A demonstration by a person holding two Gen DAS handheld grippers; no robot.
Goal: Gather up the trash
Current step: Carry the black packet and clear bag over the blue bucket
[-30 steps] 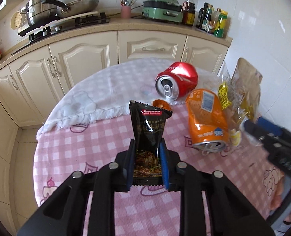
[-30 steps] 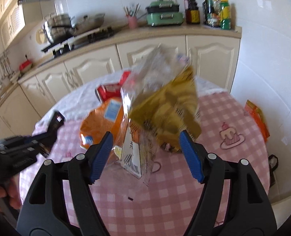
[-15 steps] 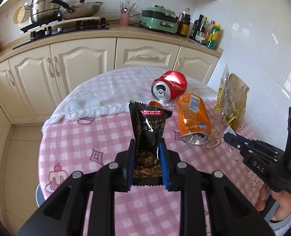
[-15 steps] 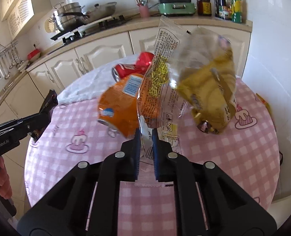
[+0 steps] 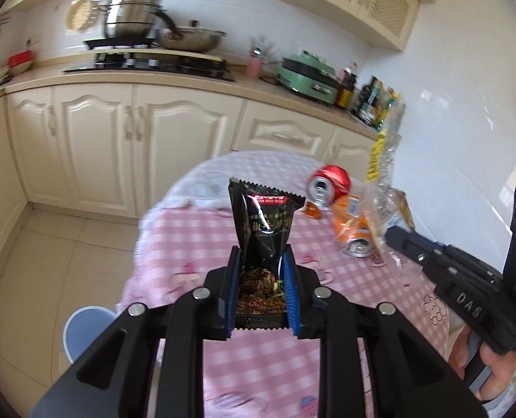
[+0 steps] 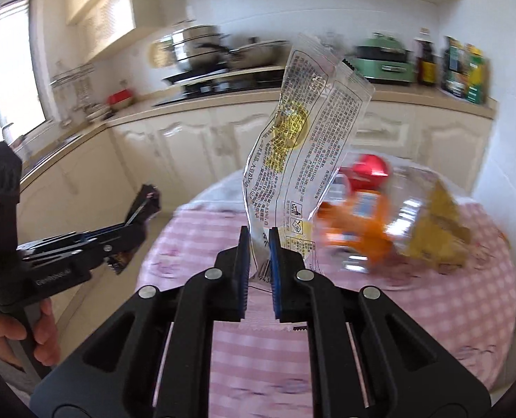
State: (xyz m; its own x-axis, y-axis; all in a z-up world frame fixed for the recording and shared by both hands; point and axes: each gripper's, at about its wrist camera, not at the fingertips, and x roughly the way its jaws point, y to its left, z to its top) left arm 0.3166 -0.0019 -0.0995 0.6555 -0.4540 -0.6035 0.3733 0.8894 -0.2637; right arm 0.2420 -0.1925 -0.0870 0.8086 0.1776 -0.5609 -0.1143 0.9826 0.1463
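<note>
My left gripper is shut on a black snack packet, which stands upright between the blue pads above the pink checked table. My right gripper is shut on the lower end of a clear printed wrapper, lifted off the table. On the table lie a crushed red can, a crushed orange can and a yellow-brown bag. In the left wrist view the right gripper's body enters from the right with the clear wrapper hanging from it. The left gripper shows at the left of the right wrist view.
A pale blue bin stands on the floor left of the table. Cream cabinets and a counter with pots, a green cooker and bottles run behind. A white tiled wall closes the right side.
The right gripper's jaws closed on the clear wrapper and lifted it off the table. Both grippers pulled back and rose with their packets; the blue bin came into the left wrist view.
</note>
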